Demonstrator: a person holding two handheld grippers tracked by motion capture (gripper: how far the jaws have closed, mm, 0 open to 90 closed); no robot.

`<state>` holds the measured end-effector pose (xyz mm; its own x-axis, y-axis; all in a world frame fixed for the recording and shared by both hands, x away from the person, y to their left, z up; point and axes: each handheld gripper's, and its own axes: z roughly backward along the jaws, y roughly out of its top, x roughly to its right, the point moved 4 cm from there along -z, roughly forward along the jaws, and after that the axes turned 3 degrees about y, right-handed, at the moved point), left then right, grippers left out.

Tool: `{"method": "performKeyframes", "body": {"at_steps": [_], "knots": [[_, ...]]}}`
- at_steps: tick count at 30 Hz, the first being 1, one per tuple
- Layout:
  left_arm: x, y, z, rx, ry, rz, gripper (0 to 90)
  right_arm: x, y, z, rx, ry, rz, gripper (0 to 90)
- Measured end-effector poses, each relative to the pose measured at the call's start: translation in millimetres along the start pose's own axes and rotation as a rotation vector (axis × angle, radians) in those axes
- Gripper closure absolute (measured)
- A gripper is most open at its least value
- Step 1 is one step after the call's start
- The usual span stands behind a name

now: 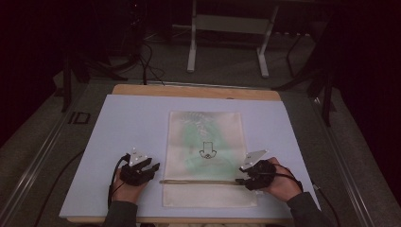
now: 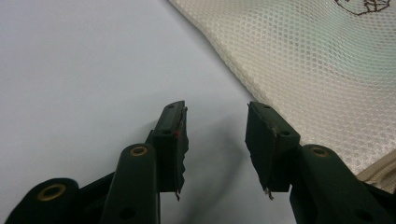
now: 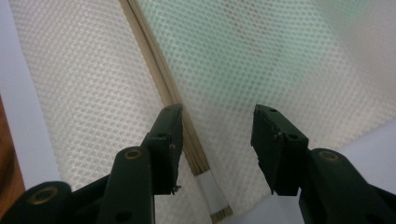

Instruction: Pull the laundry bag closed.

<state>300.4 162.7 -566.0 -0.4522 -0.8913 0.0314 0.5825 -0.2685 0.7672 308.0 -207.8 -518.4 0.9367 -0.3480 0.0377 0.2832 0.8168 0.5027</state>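
Cream mesh laundry bag [image 1: 205,156], flat, rectangular, green garment inside, lying on pale blue table mat [image 1: 127,127]. Tan zipper strip [image 1: 198,181] running straight across bag between the 2 grippers, long axis jaw to jaw.

Right gripper [image 3: 217,149]: released, jaws wide apart, hovering over zipper's end; white zipper tab [image 3: 210,189] just below and between jaws, strip passing under 1 jaw. Nothing held. Judged nearer hand for the zipper.

Left gripper [image 2: 215,144]: released, jaws parted, empty, over bare mat; bag edge just beyond 1 jaw, contact not evident.
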Motion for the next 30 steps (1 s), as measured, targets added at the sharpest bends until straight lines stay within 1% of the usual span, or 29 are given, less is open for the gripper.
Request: {"method": "performKeyframes", "body": {"at_steps": [5, 14, 19, 24, 27, 30], "knots": [[0.9, 0.2, 0.2, 0.006, 0.003, -0.007, 57.2, -2.2, 7.1, -2.5, -0.005, 0.008, 0.023, 53.5], [1.2, 0.6, 0.6, 0.015, 0.001, -0.006, 57.2, -7.8, 18.8, -9.6, -0.008, 0.037, 0.049, 53.8], [1.2, 0.6, 0.6, 0.013, 0.0, -0.01, 57.2, -10.9, 26.5, -13.1, -0.009, 0.048, 0.07, 54.1], [1.4, 0.6, 0.4, 0.013, -0.002, -0.009, 57.2, -13.8, 34.2, -14.8, -0.005, 0.063, 0.078, 54.4], [1.1, 0.6, 0.3, 0.011, -0.005, -0.01, 57.2, -15.2, 37.9, -16.6, -0.005, 0.07, 0.091, 54.4], [1.1, 0.6, 0.3, 0.012, -0.005, -0.008, 57.1, -17.1, 41.2, -17.9, -0.004, 0.085, 0.099, 54.4]]}}
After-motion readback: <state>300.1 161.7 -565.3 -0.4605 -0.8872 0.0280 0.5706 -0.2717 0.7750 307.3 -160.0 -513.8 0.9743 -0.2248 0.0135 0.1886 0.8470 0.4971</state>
